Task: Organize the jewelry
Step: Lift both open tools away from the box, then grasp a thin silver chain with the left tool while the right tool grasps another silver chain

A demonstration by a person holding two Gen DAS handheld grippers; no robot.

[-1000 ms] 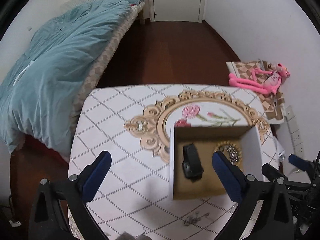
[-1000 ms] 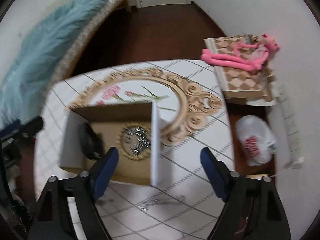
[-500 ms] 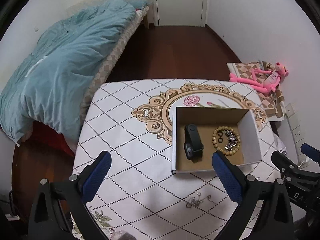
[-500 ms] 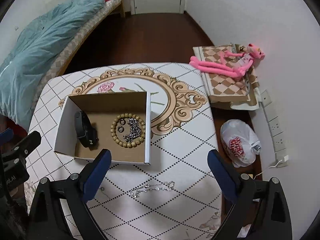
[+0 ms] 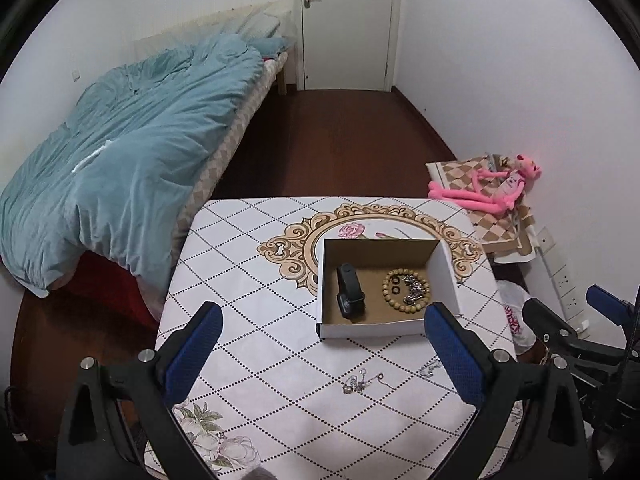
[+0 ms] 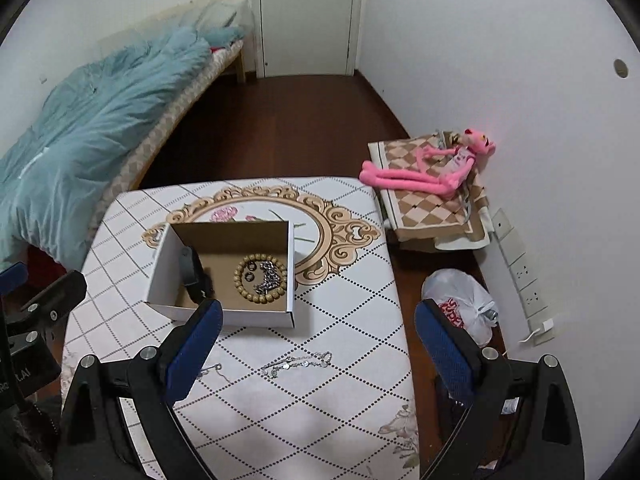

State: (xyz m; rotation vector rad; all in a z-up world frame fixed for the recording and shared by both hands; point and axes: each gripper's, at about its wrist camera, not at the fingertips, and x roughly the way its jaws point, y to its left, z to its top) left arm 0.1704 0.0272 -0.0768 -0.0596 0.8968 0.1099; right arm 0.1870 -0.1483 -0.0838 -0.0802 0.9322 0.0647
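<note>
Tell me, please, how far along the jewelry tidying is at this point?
Done: the box already holds a black watch, a bead bracelet, two dark rings and a metal chain. In hand: nothing; the left gripper and right gripper are both open and empty. Left: a silver chain and a smaller one lie on the table in front of the box.

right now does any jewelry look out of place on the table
Yes. Thin silver chains lie loose on the tablecloth in front of the cardboard box, while the watch and bead bracelet are inside.
</note>
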